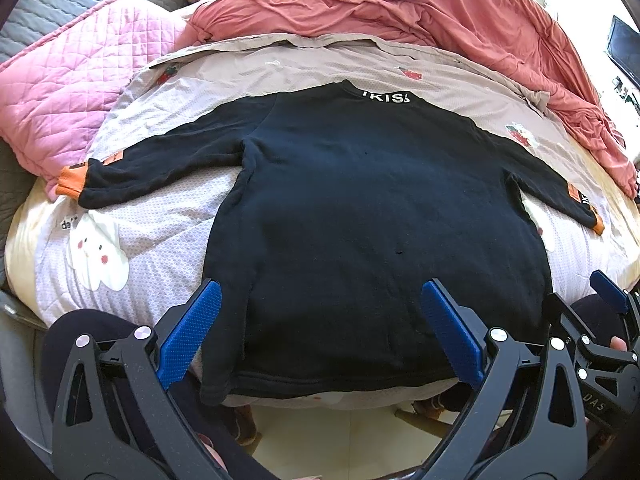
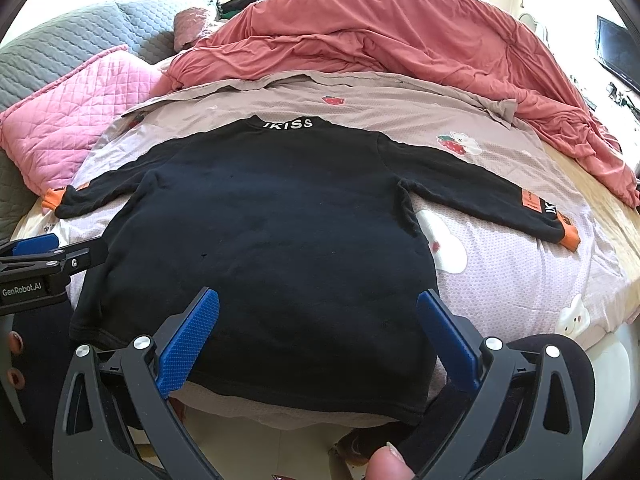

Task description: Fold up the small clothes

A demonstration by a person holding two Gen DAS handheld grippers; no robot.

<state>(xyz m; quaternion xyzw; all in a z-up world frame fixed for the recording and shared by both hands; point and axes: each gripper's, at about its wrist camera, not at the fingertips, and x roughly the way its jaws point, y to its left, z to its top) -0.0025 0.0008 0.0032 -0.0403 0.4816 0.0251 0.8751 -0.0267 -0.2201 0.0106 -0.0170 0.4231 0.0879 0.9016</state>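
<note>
Most of what we see is a bed (image 1: 168, 240) under a pale printed sheet, with a coral duvet (image 1: 400, 12) heaped at its far side. We find a black sweatshirt (image 1: 360, 200) spread flat on the sheet, sleeves out, hem over the near edge. Our left hand-held gripper (image 1: 320, 332) and right hand-held gripper (image 2: 318, 340) hover above the hem, fingers apart, holding nothing.
</note>
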